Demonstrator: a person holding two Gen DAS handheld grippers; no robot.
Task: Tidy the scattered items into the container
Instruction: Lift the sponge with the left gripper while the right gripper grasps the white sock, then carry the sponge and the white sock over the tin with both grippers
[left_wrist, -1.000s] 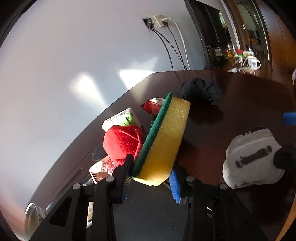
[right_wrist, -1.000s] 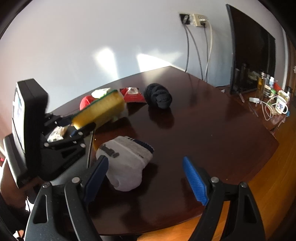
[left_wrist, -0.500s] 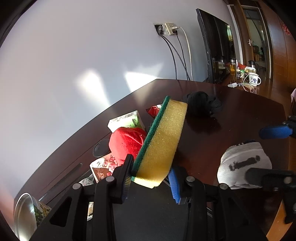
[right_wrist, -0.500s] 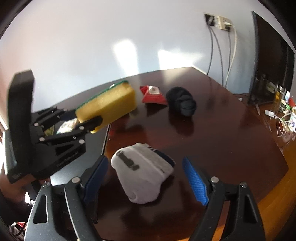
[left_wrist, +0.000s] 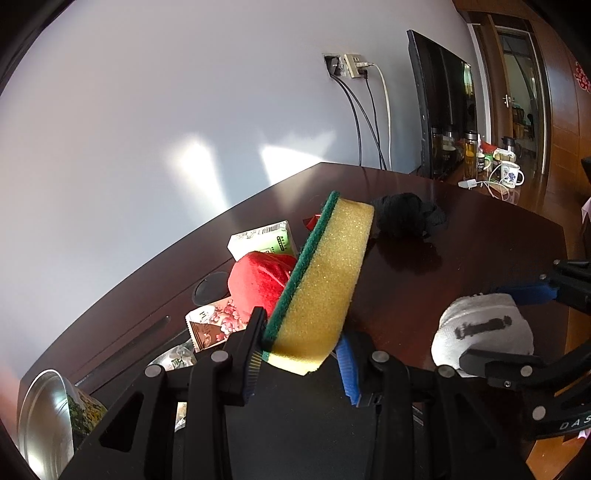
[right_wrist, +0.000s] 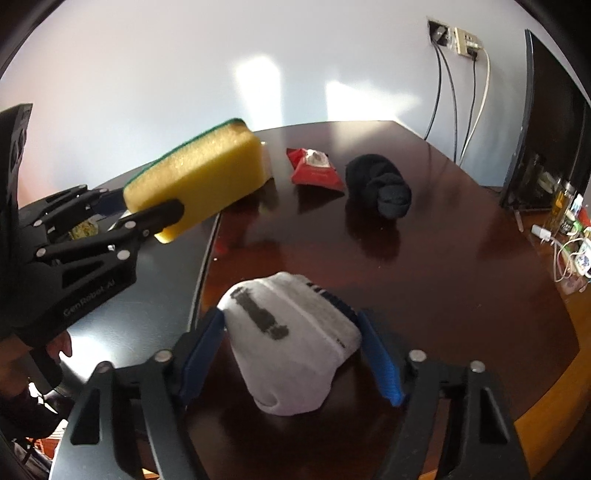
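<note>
The left gripper is clamping a thick yellow foam sponge with a green scouring face, holding it by one end above the dark wooden table; being light and springy, it looks secure in that pinch. The right gripper is sitting wide open with its blue pads flanking a rolled white sock with a black mark lying on the table, seemingly not yet squeezing. That sock is probably soft and limp, so taking it across its bulky middle seems wisest.
</note>
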